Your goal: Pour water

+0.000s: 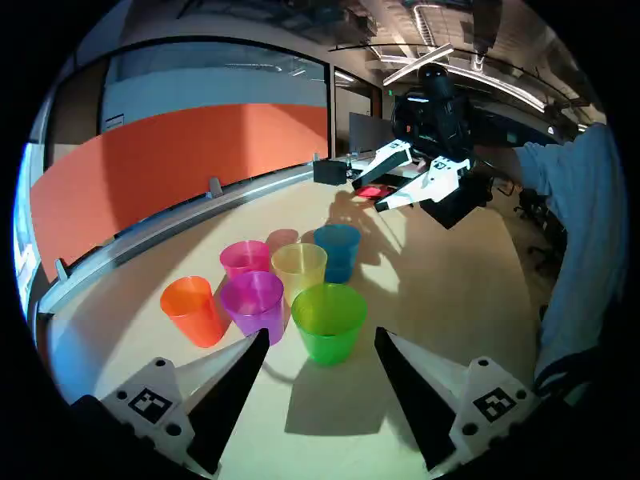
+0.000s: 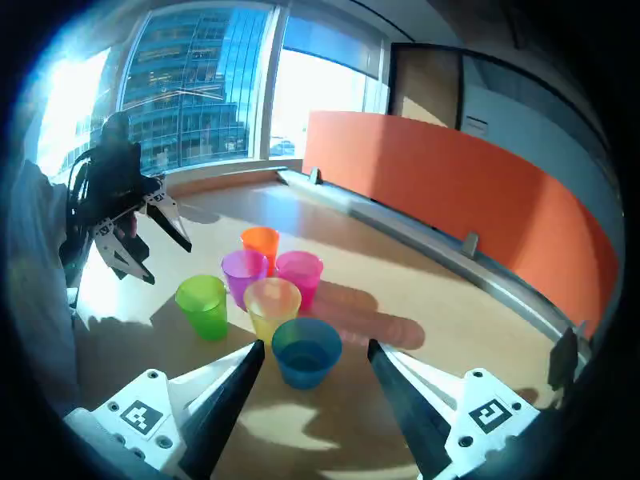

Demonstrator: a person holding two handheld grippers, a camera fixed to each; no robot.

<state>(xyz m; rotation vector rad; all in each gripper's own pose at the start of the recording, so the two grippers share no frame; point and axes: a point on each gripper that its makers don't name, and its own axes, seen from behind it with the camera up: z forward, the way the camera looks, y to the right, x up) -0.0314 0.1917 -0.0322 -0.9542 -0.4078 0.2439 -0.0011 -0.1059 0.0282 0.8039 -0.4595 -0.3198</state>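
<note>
On the table [image 1: 456,288]: I see six plastic cups, all upright, bunched close together and well out from the orange partition [image 1: 184,152] along the far edge.
Cups, left to right in the left gripper view: orange cup [image 1: 192,308]; pink cup [image 1: 245,258] behind purple cup [image 1: 254,300]; yellow cup [image 1: 299,268]; green cup [image 1: 328,320] nearest me; blue cup [image 1: 337,248] at the back right.
Water: I cannot tell whether any cup holds water.
My left gripper [image 1: 320,332]: it reaches forward low over the table with its fingers spread wide and nothing between them. The green cup stands just ahead of the gap and touches neither finger.
Same tool from the right gripper view: at the far left, lifted off the table and tilted down toward the cups, jaws apart and empty.
My right gripper [image 1: 366,197]: in the left gripper view it hangs above the table beyond the blue cup, fingers pointing left and down, parted, gripping nothing.
Arm: a pale blue sleeve [image 1: 576,208] comes in from the right edge toward that tool.
Right gripper's own view: its fingers stand wide apart at the bottom, with the blue cup just ahead of the gap, apart from both.
</note>
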